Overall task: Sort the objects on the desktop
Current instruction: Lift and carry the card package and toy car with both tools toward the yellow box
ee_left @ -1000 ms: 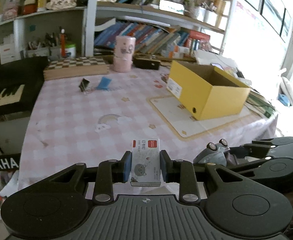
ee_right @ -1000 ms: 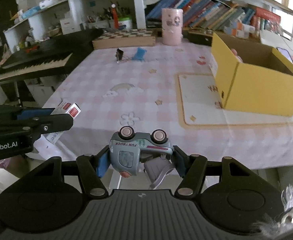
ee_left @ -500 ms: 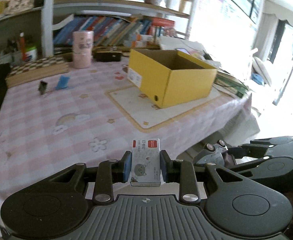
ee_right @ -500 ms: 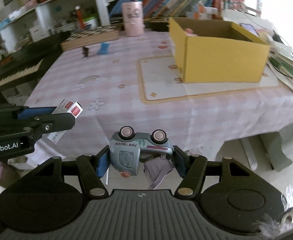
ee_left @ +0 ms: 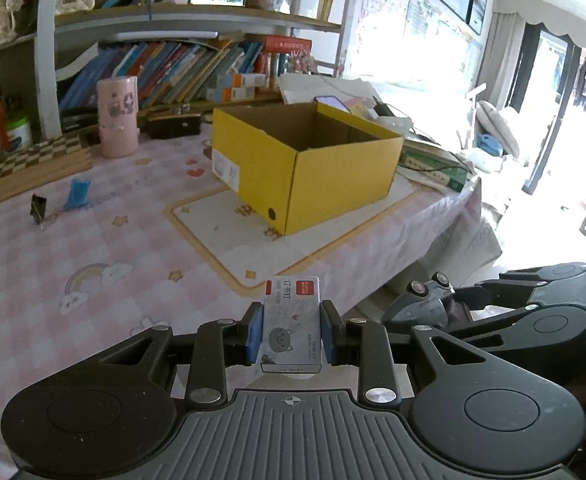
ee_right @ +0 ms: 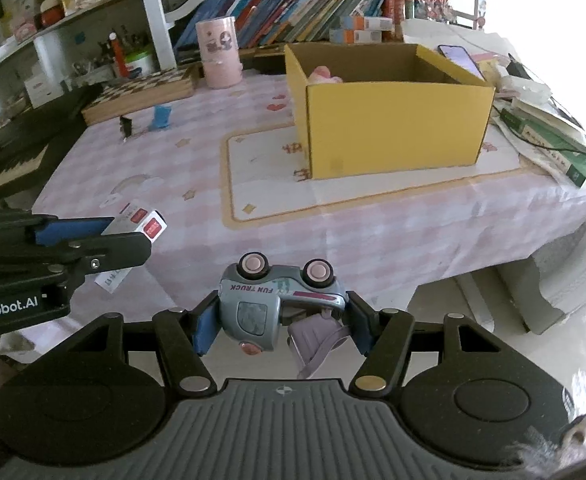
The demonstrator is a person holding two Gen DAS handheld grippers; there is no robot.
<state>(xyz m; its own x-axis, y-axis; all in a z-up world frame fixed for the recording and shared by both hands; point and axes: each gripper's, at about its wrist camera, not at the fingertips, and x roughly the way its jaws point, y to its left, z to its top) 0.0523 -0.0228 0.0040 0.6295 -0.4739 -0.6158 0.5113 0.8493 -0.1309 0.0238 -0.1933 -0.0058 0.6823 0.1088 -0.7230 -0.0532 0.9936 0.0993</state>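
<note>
Staple box (ee_left: 292,322), seen from the left wrist, sits clamped between the left gripper (ee_left: 292,334) pads at the near table (ee_left: 93,240) edge, with the yellow carton (ee_left: 305,168) beyond. From the right wrist, the right gripper (ee_right: 281,322) pinches an upside-down toy truck (ee_right: 273,296) off the table's edge, the carton ahead on its mat (ee_right: 269,176).

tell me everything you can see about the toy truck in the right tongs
The toy truck is a small grey-blue vehicle, plastic by the look of it, with pink-hubbed wheels and "FUN TRUCK" lettering on its side. It is held upside down, wheels up, clamped between the blue pads of the right tongs. A lilac scoop-like part hangs from it toward the camera. It hangs in the air in front of the near table edge, touching nothing but the pads.
</note>
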